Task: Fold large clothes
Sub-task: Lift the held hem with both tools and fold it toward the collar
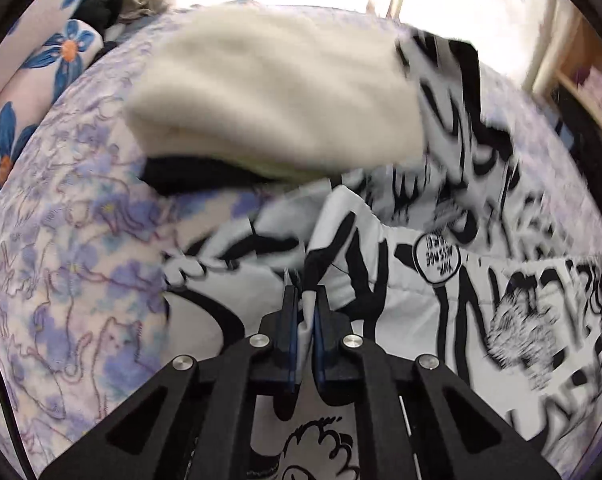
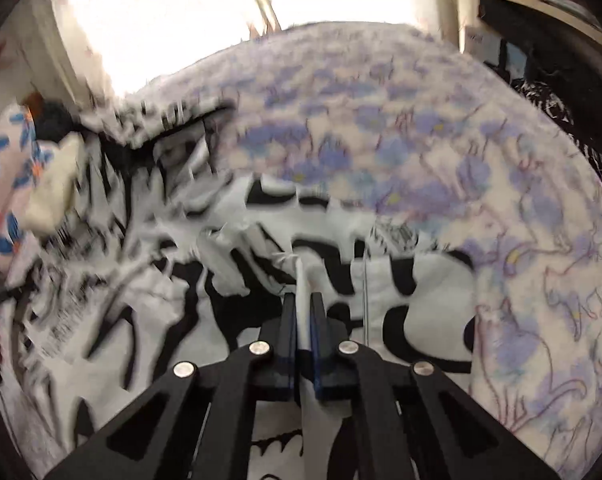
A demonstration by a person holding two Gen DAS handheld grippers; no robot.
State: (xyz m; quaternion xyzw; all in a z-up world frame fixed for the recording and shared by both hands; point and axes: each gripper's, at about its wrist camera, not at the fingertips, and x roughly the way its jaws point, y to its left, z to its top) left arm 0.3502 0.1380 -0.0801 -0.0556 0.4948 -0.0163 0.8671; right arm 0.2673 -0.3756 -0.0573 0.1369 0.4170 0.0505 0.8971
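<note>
A large white garment with black graffiti print point(image 1: 461, 264) lies spread on a bed with a purple floral cover point(image 1: 73, 240). My left gripper point(image 1: 305, 296) is shut on a fold of this garment near its left side. In the right wrist view the same garment point(image 2: 149, 312) fills the left and middle, blurred by motion. My right gripper point(image 2: 304, 300) is shut on a white edge of it, with the fabric pinched between the blue pads.
A cream folded garment point(image 1: 277, 96) lies on a black one point(image 1: 193, 176) at the far side of the bed; it also shows in the right wrist view point(image 2: 57, 184). A floral pillow point(image 1: 33, 76) sits at the left. A wooden shelf point(image 2: 549, 4) stands at the right.
</note>
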